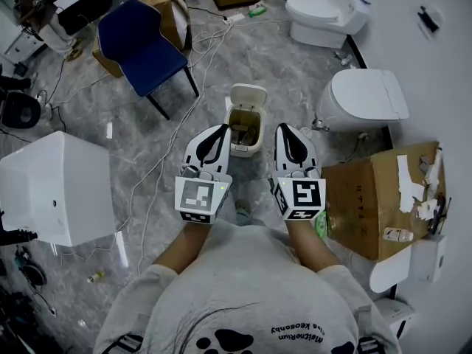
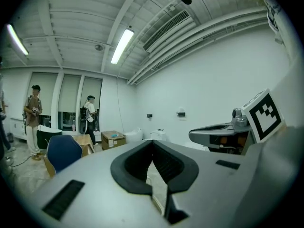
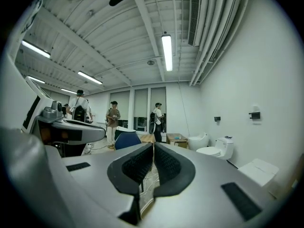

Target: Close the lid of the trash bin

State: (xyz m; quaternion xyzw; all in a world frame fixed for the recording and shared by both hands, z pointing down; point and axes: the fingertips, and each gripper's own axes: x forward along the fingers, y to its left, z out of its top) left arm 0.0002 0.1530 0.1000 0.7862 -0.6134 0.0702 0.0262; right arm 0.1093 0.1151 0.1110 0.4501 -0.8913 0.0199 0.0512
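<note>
Spotting the trash bin [image 1: 245,127] only from the head view: sitting on the grey floor [image 1: 177,198] just past the tool tips and between them, lid [image 1: 247,94] tipping up at the far edge, inside showing. Holding the left tool [image 1: 219,130] just left of the bin and the right tool [image 1: 284,129] just right of it, both pointing to the far side.

Getting mostly the room in the two tool views. Looking along the left tool: pads pressing together, pinching nothing, a marker cube [image 2: 263,114] poking in on the right, a blue chair [image 2: 61,151] and a cardboard box [image 2: 113,139] far off, two people [image 2: 33,113] standing by the windows [image 2: 71,103]. Looking along the right tool: same deal, jaws meeting flat and gripping nothing, three people [image 3: 112,120] standing far back, toilets [image 3: 221,148] lining up along the right wall.

Only catching the loose cables [image 1: 158,153], the big white box [image 1: 55,186] at left and the torn cardboard box [image 1: 369,198] at right from the head view.
</note>
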